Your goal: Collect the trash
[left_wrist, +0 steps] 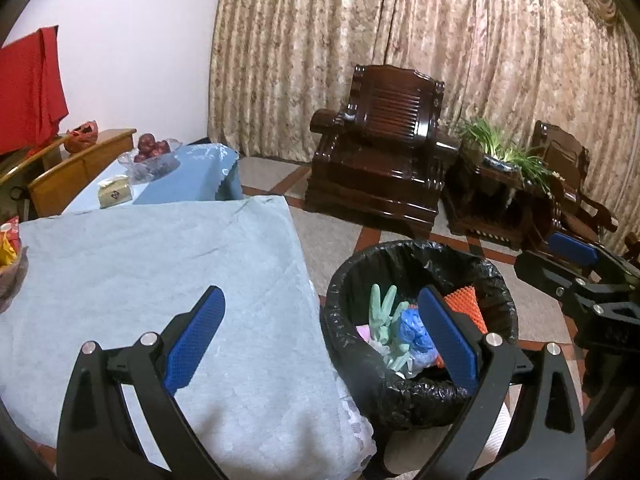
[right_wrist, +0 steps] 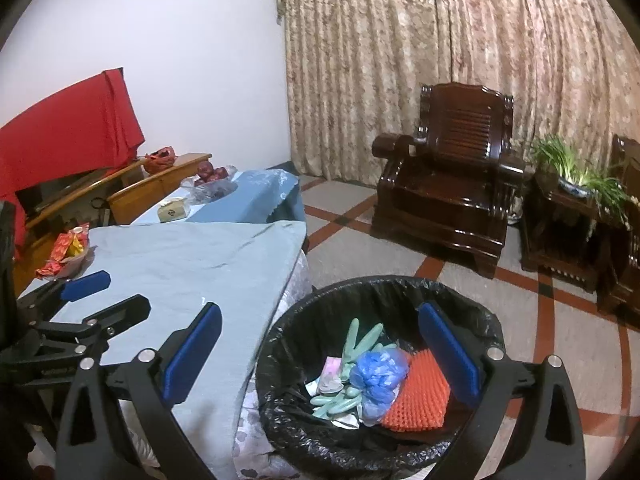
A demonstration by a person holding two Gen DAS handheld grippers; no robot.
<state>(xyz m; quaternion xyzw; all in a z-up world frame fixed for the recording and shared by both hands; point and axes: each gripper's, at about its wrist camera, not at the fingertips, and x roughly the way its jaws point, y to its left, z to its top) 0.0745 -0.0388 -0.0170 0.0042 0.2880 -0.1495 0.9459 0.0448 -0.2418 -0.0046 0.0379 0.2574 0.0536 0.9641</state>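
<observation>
A bin with a black liner stands on the floor against the table's right edge. Inside lie a pale green glove, a crumpled blue plastic bag and an orange textured pad. The bin shows the same glove, bag and pad in the right wrist view. My left gripper is open and empty, straddling the table edge and the bin. My right gripper hangs open and empty over the bin's left rim. Each gripper appears in the other's view: right, left.
The table wears a light blue cloth. A bowl of red and yellow wrappers sits at its far left. Beyond are a tissue box and a glass fruit bowl. Dark wooden armchairs and a potted plant stand by the curtain.
</observation>
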